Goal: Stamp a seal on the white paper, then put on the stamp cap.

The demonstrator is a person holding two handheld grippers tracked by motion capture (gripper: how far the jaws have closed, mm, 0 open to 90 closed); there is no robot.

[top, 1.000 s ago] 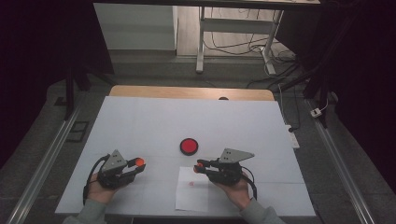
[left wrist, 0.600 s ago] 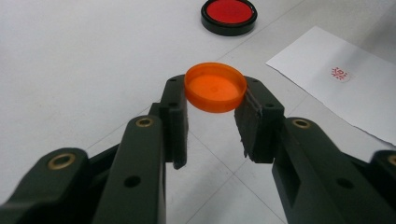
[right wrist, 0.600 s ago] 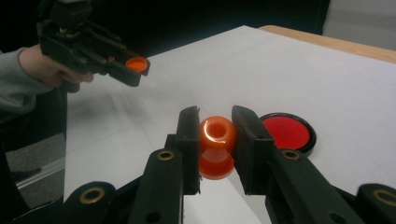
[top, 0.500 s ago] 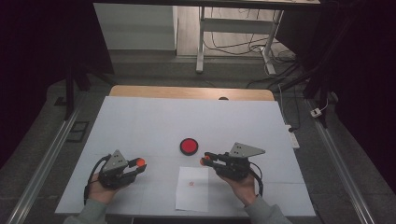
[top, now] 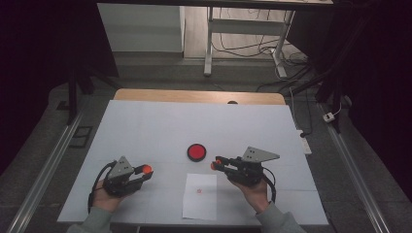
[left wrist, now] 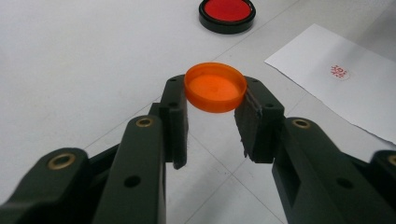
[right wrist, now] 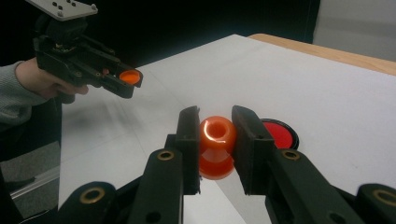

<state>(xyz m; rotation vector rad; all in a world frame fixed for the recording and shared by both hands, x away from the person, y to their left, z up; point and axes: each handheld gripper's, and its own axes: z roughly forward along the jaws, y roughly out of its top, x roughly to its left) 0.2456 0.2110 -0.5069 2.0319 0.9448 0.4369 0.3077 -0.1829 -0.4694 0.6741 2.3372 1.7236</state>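
Orange plastic on both sides: the left tool [left wrist: 212, 114] is clamped on a shallow cap [left wrist: 215, 87] by its rim, and the right tool [right wrist: 215, 135] squeezes a small knobbed stamp [right wrist: 217, 144] above the worktop [top: 145, 126], near the ink pad [top: 197, 152] and paper [top: 200, 196]. Both look light, stiff and smooth (likely slippery), so gripping across the widest part seems safest.

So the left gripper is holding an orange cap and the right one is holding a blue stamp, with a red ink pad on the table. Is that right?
Not quite: the stamp clamped in the right gripper is orange, not blue, as the right gripper view shows. The left gripper does hold the orange cap, and the red ink pad sits on the table.
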